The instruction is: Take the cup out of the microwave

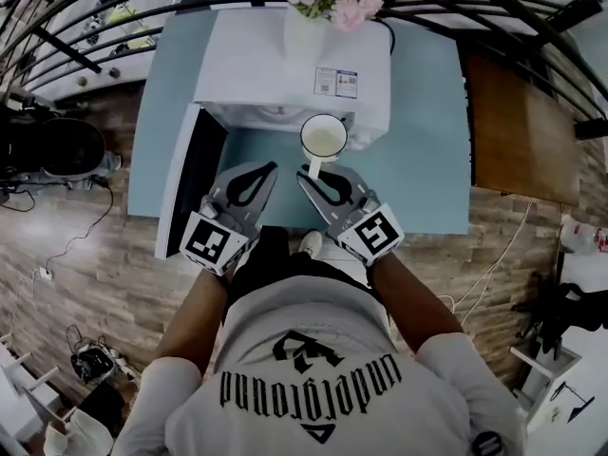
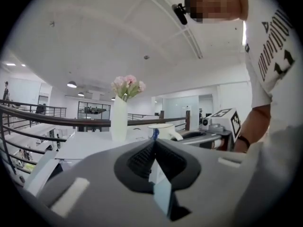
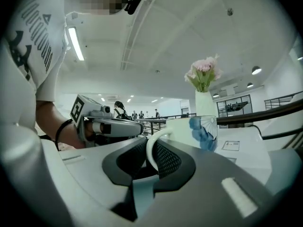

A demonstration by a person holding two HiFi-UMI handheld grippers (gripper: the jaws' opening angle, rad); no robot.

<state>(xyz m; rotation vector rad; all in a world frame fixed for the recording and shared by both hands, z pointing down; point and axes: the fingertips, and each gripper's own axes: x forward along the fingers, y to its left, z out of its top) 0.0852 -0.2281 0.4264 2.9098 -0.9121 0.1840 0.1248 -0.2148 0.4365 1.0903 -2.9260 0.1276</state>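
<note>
The cup is held clear of the microwave, above the tabletop, clamped only by its thin handle in the right gripper. A pivot or slip could be caused by any jolt. The left gripper is carried with jaws pressed together, empty, near the open door.

vase on microwave, microwave on table, cup before it

1 cup, 1 microwave, 1 vase, 1 table, 2 tools (L tool, R tool)
</note>
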